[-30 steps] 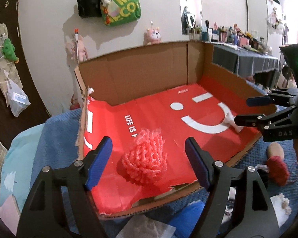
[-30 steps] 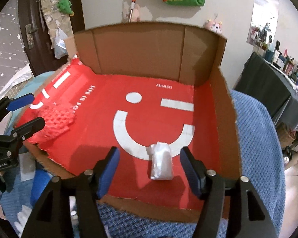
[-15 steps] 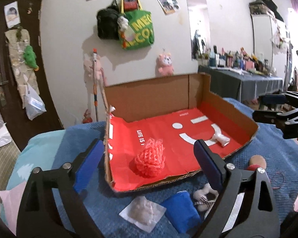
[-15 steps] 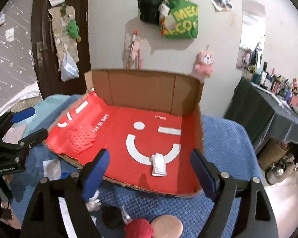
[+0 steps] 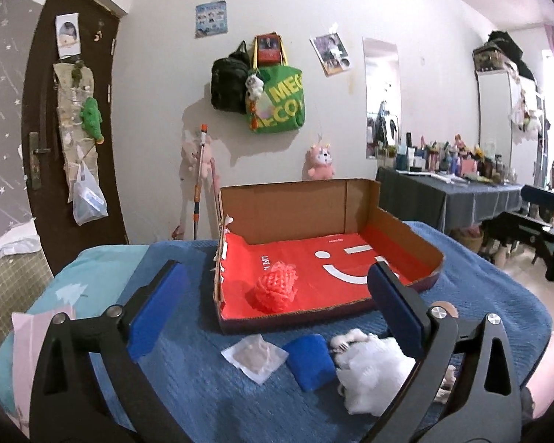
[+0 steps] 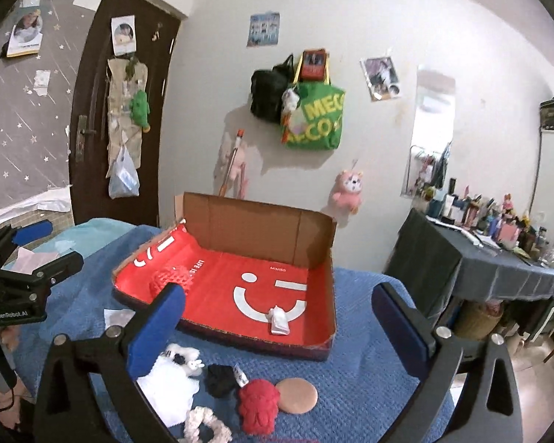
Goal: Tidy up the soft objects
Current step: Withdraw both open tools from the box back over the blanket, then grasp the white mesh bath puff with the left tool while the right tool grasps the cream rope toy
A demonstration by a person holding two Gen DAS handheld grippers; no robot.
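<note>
A cardboard box [image 5: 410, 232] with a red smiley lining stands on the blue bedspread; it also shows in the right wrist view [image 6: 314, 247]. Inside lie a red foam net [image 5: 276, 287] at its left and a small white soft item [image 6: 279, 320] at its front right. In front of the box lie a white pouch [image 5: 255, 357], a blue cloth [image 5: 308, 361], a white fluffy item [image 5: 373, 369], a black scrunchie [image 6: 219, 380], a red knitted toy [image 6: 258, 408], a tan round pad [image 6: 297, 395] and a white scrunchie [image 6: 203, 424]. My left gripper [image 5: 277, 310] and right gripper [image 6: 277, 328] are open and empty, held back above these items.
A dark door [image 5: 66, 140] stands at the left. Bags [image 5: 273, 99] and plush toys hang on the wall behind the box. A cluttered table with a dark cloth [image 5: 450, 192] stands at the right. A pale blue pillow [image 5: 48, 295] lies at the bed's left.
Both grippers have pulled back and up from the box, leaving the red net and the white item inside. The loose items in front of the box have come into view.
</note>
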